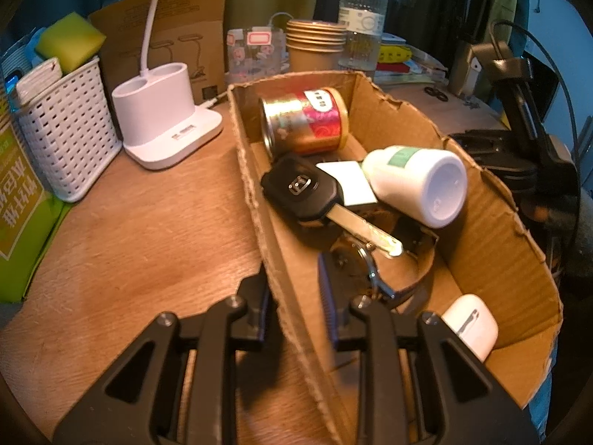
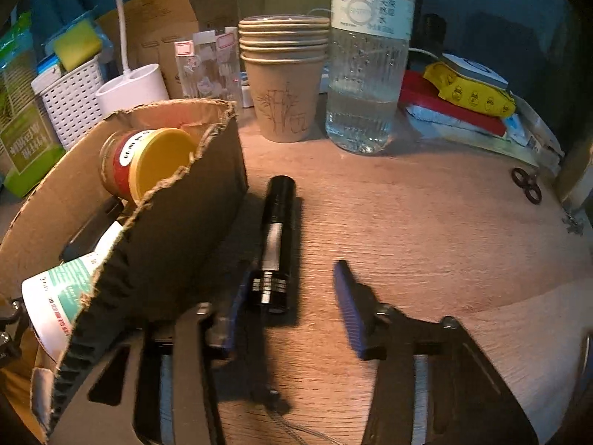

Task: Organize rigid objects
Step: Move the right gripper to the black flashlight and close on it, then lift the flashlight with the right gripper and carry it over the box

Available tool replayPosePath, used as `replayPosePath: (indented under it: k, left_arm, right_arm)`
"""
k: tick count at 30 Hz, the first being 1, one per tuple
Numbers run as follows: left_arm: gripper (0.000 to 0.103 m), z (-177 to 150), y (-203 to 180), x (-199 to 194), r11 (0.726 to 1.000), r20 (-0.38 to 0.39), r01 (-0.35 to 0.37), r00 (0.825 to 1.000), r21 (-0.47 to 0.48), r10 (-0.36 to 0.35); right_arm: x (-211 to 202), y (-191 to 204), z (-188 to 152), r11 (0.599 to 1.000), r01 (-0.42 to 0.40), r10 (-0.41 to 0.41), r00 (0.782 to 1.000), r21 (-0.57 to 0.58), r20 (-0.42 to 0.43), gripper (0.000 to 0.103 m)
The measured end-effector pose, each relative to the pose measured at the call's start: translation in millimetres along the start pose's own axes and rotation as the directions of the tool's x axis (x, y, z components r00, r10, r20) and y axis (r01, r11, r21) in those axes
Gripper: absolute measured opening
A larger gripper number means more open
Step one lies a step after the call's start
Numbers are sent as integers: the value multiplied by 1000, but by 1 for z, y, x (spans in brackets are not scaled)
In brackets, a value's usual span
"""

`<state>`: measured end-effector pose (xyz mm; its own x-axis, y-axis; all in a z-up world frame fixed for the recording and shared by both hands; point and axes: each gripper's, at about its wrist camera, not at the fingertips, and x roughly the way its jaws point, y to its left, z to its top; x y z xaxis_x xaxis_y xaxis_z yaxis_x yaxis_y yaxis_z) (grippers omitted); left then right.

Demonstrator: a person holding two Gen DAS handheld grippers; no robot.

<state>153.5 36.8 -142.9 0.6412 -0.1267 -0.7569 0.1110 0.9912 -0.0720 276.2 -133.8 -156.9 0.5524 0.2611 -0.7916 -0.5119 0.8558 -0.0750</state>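
— Where's that black flashlight (image 2: 275, 241)?

— Lying flat on the wooden table (image 2: 426, 230), just beside the outer wall of the cardboard box (image 2: 178, 215). The right gripper (image 2: 292, 311) has it between its fingers, jaws apart, nothing squeezed. The left blue pad (image 2: 237, 315) looks right up against the flashlight's ribbed end; the other pad (image 2: 350, 307) stands clear of it.

— And the other one?

— The left gripper (image 1: 296, 296) straddles the near wall of the box (image 1: 267, 222), one finger outside, one inside. Jaws are apart, though I can't tell whether they touch the cardboard.

— What's in the box?

— A gold and red can (image 1: 304, 120) on its side at the far end, a black car key (image 1: 300, 187) with its blade pointing toward us, a white bottle (image 1: 418, 181) tipped over beside it, a white earbud case (image 1: 470, 324) in the near corner. There's a metal ring under the key blade too.

— Behind all that?

— A stack of paper cups (image 2: 283, 78) next to a water bottle (image 2: 367, 66), well apart from the flashlight. Off left, a white lamp base (image 1: 166, 111) and a white basket (image 1: 66, 129) with a yellow sponge (image 1: 70, 40) sticking out.
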Motion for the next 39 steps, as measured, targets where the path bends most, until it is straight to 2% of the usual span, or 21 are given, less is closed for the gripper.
replayPosePath:
  k: [2, 3, 18, 31, 39]
  left_arm:
    - [24, 0, 0, 0, 1000, 0, 0, 1000, 0, 0]
    - [24, 0, 0, 0, 1000, 0, 0, 1000, 0, 0]
    - [24, 0, 0, 0, 1000, 0, 1, 1000, -1, -1]
    - [25, 0, 1, 0, 1000, 0, 2, 1000, -1, -2]
    - [25, 0, 1, 0, 1000, 0, 2, 1000, -1, -2]
  right_arm:
    - [0, 2, 1, 1000, 4, -4, 1000, 5, 2, 23]
    - [0, 1, 0, 1000, 5, -5, 1000, 11, 2, 22]
    - [-14, -10, -7, 997, 60, -61, 998, 55, 20, 22]
    - [-55, -24, -19, 994, 71, -79, 993, 85, 92, 22]
    - [-88, -17, -17, 994, 84, -94, 985, 72, 146, 22]
